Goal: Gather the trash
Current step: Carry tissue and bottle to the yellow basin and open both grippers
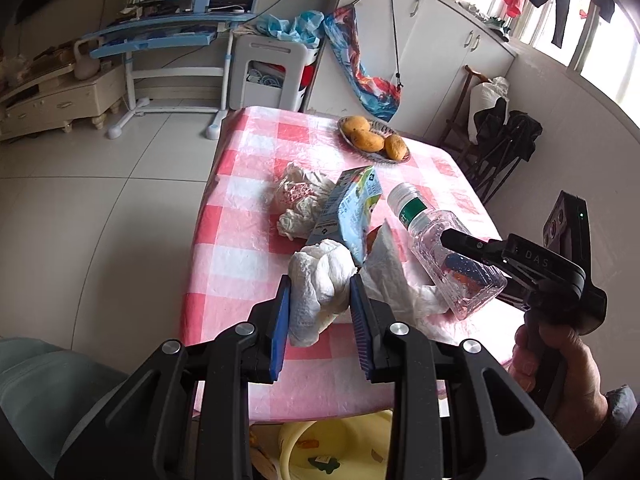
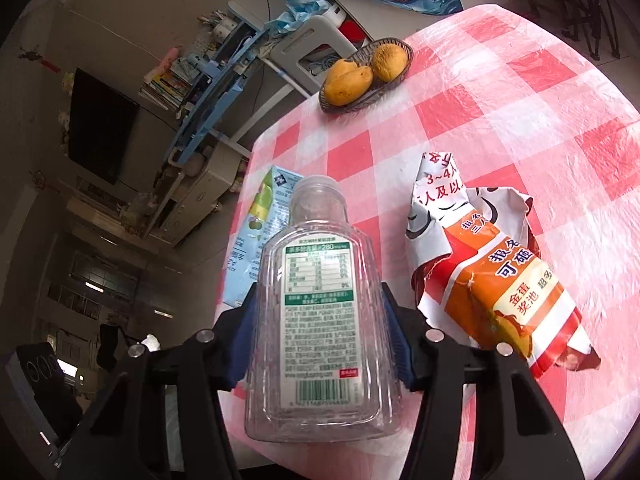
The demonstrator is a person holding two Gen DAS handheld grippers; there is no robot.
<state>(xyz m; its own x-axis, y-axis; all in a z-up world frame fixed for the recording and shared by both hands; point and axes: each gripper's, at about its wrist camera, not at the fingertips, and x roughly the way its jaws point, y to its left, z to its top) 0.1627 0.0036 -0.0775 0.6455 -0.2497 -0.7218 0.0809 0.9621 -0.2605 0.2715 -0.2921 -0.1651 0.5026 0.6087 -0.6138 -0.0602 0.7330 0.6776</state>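
Note:
My left gripper (image 1: 320,292) is shut on a crumpled white tissue (image 1: 316,280), just above the near part of the pink checked table (image 1: 248,240). My right gripper (image 2: 320,292) is shut on a clear plastic bottle (image 2: 320,312) with a green label; both blue pads press its sides. In the left wrist view that bottle (image 1: 452,256) hangs tilted at the right, cap pointing away. A blue-green carton (image 1: 352,208) lies behind the tissue. An orange and white wrapper (image 2: 480,268) lies crumpled to the right of the bottle. Another crumpled white wad (image 1: 298,196) sits further back.
A wicker basket (image 1: 382,126) with three mangoes stands at the table's far side. A yellow basin (image 1: 332,452) sits on the floor below the near table edge. A person's hand (image 1: 560,368) grips the right gripper's handle. A blue desk, white stool and cabinets line the walls.

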